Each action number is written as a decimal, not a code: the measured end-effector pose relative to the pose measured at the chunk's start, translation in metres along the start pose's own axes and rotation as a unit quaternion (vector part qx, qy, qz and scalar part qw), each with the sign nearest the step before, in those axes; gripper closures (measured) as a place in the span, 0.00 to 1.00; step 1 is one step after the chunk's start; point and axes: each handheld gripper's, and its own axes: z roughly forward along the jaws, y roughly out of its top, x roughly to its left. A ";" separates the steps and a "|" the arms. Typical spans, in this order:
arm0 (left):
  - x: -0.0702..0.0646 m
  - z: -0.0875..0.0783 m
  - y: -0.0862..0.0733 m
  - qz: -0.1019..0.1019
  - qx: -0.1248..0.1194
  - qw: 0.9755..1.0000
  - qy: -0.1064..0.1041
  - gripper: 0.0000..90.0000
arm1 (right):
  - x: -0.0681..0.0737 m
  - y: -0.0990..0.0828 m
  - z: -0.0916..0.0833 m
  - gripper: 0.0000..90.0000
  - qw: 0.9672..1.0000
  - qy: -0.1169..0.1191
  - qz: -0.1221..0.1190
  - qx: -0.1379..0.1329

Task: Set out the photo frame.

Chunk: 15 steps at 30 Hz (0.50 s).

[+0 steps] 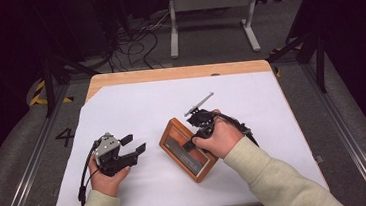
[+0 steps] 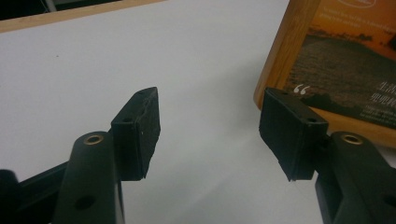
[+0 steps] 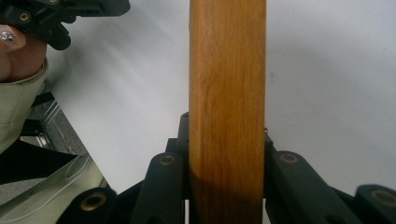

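Observation:
A wooden picture frame (image 1: 179, 144) with an orange sunset print lies slanted on the white sheet, near the table's middle. My right gripper (image 1: 194, 141) is shut on the frame's right-hand border. In the right gripper view the wooden border (image 3: 227, 84) runs straight up between the two jaws, which press on both its sides (image 3: 227, 154). My left gripper (image 1: 133, 143) rests on the sheet left of the frame, open with nothing between its fingers. In the left gripper view the jaws (image 2: 210, 116) stand wide apart, and the frame's corner (image 2: 336, 56) lies just beyond the right jaw.
The white sheet (image 1: 145, 101) covers most of the wooden table (image 1: 178, 73). Behind the table, on the floor, stand a white metal stand (image 1: 210, 3) and a tangle of cables (image 1: 135, 42). Dark rails run along both sides of the table.

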 end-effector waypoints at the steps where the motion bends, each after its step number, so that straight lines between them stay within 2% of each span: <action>1: 0.000 0.000 0.000 -0.001 -0.001 1.000 0.001 0.43 | -0.001 0.001 -0.004 0.82 1.000 0.002 -0.004 0.000; 5: 0.000 0.000 0.000 -0.001 -0.001 1.000 0.001 0.43 | -0.004 0.006 -0.017 0.82 1.000 -0.001 -0.022 -0.001; 6: 0.000 0.000 0.000 -0.001 -0.001 1.000 0.001 0.43 | -0.006 0.011 -0.029 0.83 0.999 -0.008 -0.046 0.000; 7: 0.000 0.000 0.000 -0.001 -0.001 1.000 0.001 0.43 | -0.006 0.011 -0.029 0.83 0.999 -0.008 -0.046 0.000; 8: 0.001 0.000 0.000 -0.002 -0.001 1.000 0.002 0.43 | -0.008 0.015 -0.037 0.83 0.997 -0.011 -0.076 0.005; 10: 0.002 0.000 0.000 -0.002 -0.002 1.000 0.002 0.43 | -0.009 0.019 -0.044 0.82 0.995 -0.015 -0.102 0.012; 11: 0.002 0.000 0.000 -0.002 -0.002 1.000 0.002 0.43 | -0.009 0.019 -0.044 0.82 0.995 -0.015 -0.102 0.012; 13: 0.002 0.000 0.000 -0.002 -0.002 1.000 0.002 0.43 | -0.010 0.024 -0.051 0.82 0.989 -0.023 -0.146 0.028; 15: 0.002 0.000 0.000 -0.001 -0.003 1.000 0.002 0.43 | -0.009 0.026 -0.055 0.82 0.983 -0.030 -0.174 0.042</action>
